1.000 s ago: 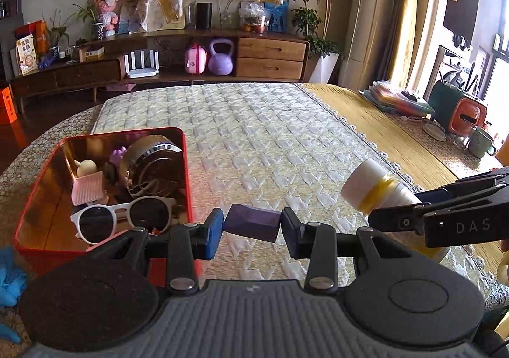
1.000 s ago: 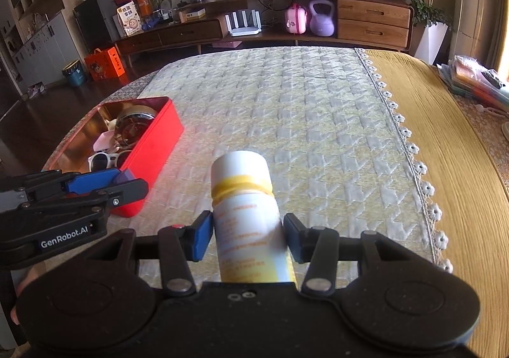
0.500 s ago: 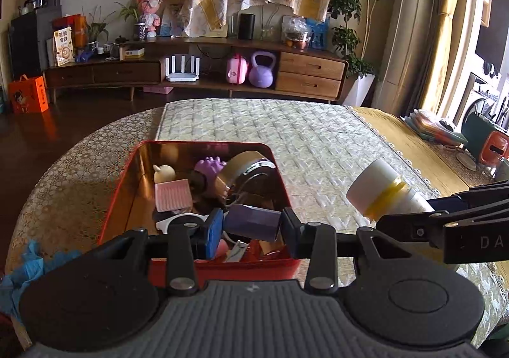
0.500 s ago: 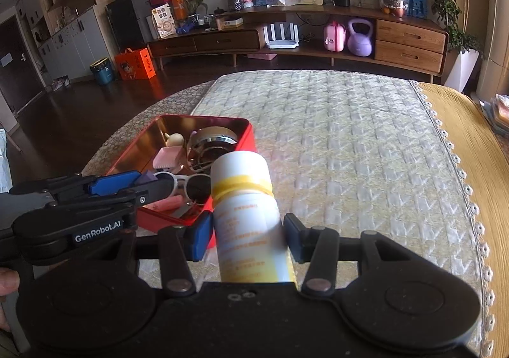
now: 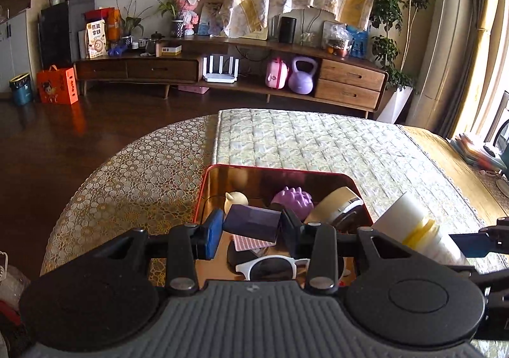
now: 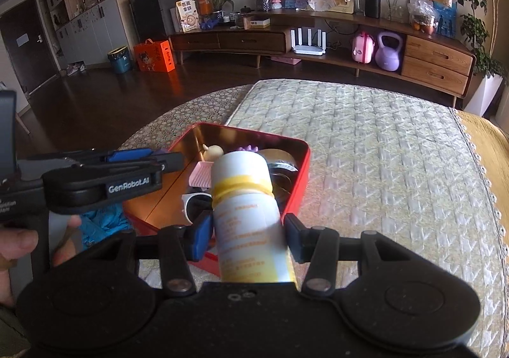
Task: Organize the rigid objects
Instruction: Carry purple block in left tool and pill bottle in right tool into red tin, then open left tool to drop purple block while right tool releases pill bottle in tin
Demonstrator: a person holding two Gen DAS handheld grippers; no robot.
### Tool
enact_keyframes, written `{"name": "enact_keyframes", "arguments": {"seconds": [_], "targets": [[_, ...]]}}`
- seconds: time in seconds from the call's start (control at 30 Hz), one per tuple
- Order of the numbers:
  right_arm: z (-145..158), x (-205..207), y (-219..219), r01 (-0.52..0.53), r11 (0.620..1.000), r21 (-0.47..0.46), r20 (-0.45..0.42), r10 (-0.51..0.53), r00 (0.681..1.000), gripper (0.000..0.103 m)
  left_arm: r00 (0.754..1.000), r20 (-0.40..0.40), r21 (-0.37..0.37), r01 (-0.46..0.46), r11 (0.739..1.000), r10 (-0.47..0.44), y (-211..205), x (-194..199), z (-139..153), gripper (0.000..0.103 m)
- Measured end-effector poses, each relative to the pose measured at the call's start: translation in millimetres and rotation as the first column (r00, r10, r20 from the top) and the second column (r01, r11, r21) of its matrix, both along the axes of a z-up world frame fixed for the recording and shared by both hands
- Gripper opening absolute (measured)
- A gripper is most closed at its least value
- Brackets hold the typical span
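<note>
While over red metal tin [image 5: 203,196], lower centre: left gripper [image 5: 251,227] fingers pinching small stiff purple block [image 5: 251,222]; right gripper [image 6: 246,235] fingers clamping smooth white-and-yellow plastic bottle [image 6: 245,196] mid-body; probably light, slippery.

The tin [image 5: 203,189] sits on the counter [image 5: 318,141], near its left edge. Inside: sunglasses [image 5: 273,267] nearest, figurine [image 5: 236,199] at the far left, tape roll [image 5: 338,203] at the right. The block [image 5: 251,219] hangs above the tin; the bottle [image 6: 246,215] is to its right.
</note>
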State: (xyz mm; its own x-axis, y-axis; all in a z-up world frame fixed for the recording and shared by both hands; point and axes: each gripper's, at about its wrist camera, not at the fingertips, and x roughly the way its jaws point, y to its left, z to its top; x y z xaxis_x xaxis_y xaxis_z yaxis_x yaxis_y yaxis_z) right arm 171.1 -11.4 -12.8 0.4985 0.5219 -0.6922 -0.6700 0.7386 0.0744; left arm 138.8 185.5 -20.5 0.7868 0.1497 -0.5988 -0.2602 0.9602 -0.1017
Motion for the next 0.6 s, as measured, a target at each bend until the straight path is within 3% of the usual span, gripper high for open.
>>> {"name": "enact_keyframes", "arguments": {"seconds": [0.37,0.6], "targets": [[-21,-7,45,-0.197,0.971,-0.138,0.084,0.21,0.974,0.048,1.0,0.001,-0.005,-0.022,1.0,0.022,22,44,1,0.039],[-39,-2,61,-0.27,0.94,-0.209,0.086,0.293,0.952,0.045,0.998,-0.059,-0.005,0.013,1.0,-0.013,18,67,-18,0.039]]}}
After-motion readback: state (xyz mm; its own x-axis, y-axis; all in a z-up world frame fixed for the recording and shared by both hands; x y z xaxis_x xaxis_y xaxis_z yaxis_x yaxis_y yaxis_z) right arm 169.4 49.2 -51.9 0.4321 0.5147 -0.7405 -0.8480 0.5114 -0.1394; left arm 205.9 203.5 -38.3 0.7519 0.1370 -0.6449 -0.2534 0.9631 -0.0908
